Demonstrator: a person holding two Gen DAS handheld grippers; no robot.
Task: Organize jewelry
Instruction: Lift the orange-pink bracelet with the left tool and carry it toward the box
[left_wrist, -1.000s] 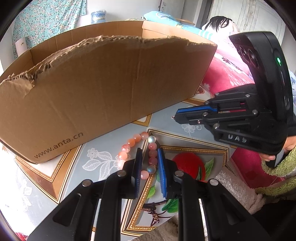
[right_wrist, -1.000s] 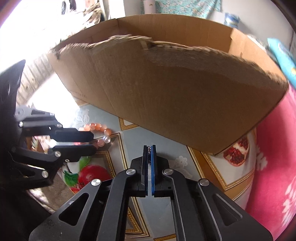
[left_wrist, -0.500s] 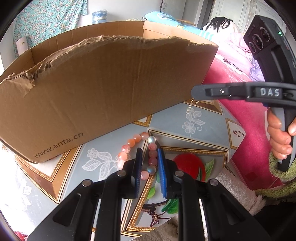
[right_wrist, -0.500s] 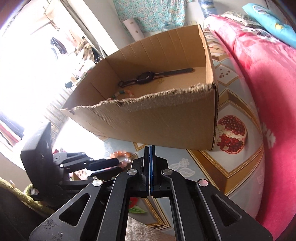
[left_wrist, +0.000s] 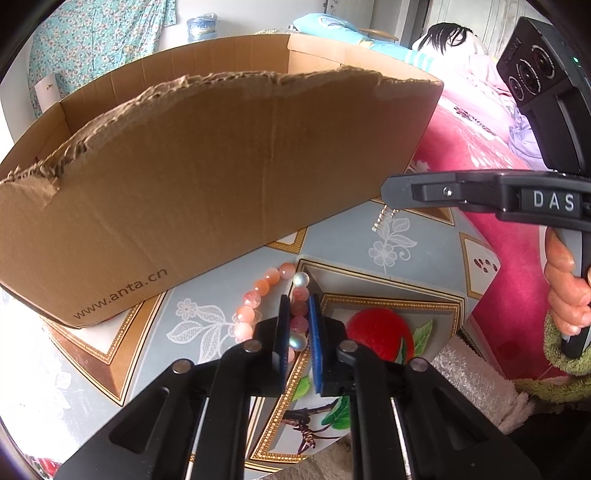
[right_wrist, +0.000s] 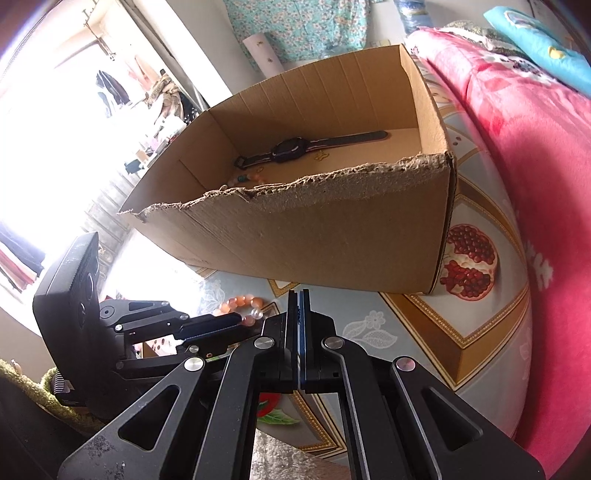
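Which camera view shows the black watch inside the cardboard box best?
The right wrist view. It looks down over the torn front wall of the cardboard box, so the watch shows lying flat on the box floor, strap stretched out. In the left wrist view the box wall hides the inside, so no watch is visible.

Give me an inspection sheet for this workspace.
Surface: table under a fruit-print cloth.
Job's things: pink bead bracelet on the cloth; small silver chain hanging from the right gripper; cardboard box holding a watch and small pieces.
Clutter: nothing seen.
Grippers: left gripper closed on the bracelet's beads; right one shut on the chain.
Cables: nothing seen.
Surroundings: pink blanket, floral curtain.
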